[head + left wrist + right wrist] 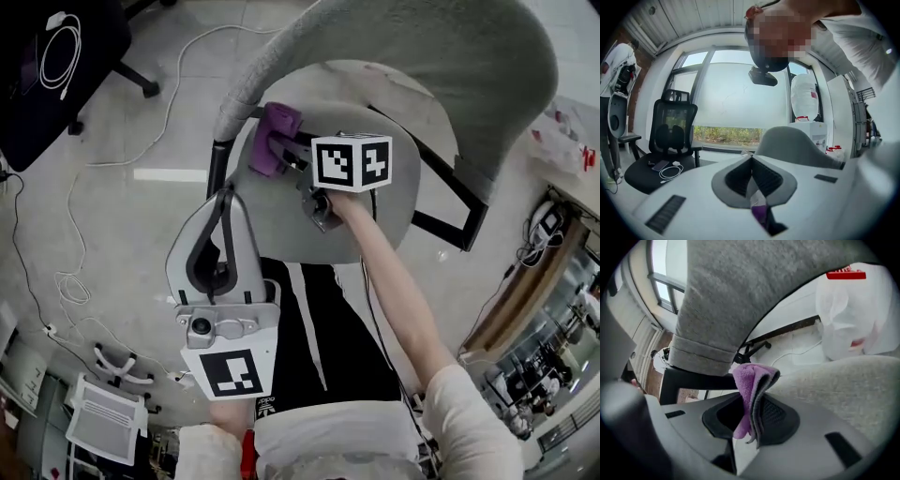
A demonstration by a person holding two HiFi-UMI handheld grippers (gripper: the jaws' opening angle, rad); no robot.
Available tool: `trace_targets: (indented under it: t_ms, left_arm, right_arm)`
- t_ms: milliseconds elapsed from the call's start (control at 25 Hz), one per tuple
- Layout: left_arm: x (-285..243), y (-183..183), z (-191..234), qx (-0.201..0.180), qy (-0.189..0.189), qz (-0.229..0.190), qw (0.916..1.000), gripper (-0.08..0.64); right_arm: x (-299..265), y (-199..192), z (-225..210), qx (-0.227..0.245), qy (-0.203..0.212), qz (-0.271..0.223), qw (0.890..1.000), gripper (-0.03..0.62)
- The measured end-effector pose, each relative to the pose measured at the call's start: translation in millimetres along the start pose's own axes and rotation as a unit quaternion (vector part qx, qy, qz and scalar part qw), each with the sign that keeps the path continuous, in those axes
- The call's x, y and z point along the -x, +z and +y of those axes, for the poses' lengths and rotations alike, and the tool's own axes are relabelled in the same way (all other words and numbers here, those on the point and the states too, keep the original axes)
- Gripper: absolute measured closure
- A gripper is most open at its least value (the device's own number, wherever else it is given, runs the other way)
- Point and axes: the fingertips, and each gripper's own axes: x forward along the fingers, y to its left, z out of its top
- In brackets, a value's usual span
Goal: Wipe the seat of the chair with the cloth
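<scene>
**Head view: cloth at the seat's back edge**

Nearest me, the left gripper [226,211] hangs over the person's lap, jaws pressed together on nothing. Beyond it the right gripper [281,152] pinches the purple cloth [274,131] at the rear left of the chair's seat [281,220], beneath the backrest [422,56]. I'd judge the wiping barely begun, with most of the seat left. Farther off, a red label [846,273] on a white bag [853,319] is too blurred to read.
</scene>
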Motion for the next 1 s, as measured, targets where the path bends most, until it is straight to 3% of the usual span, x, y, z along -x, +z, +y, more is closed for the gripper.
trace_targets:
  t_ms: [240, 440, 680, 1000]
  left_arm:
    - [1.0, -10.5, -6.9, 0.001, -0.005, 0.014, 0.9999, 0.548]
    - [-7.0, -13.3, -11.9, -0.003, -0.010, 0.019, 0.9998, 0.548]
    - [-17.5, -14.4, -28.7, -0.009, -0.027, 0.022, 0.9994, 0.548]
    - [-29.7, -13.8, -53.4, -0.017, -0.051, 0.027, 0.9982, 0.548]
  right_arm:
    - [-27.2, -11.9, -13.8, -0.015, -0.028, 0.041, 0.999, 0.501]
    - [-23.6, -12.2, -24.6, -0.014, -0.044, 0.048, 0.998, 0.500]
    - [8.5, -10.8, -53.9, 0.013, -0.094, 0.049, 0.994, 0.502]
    - [80.4, -10.6, -120.1, 0.031, -0.185, 0.044, 0.981, 0.500]
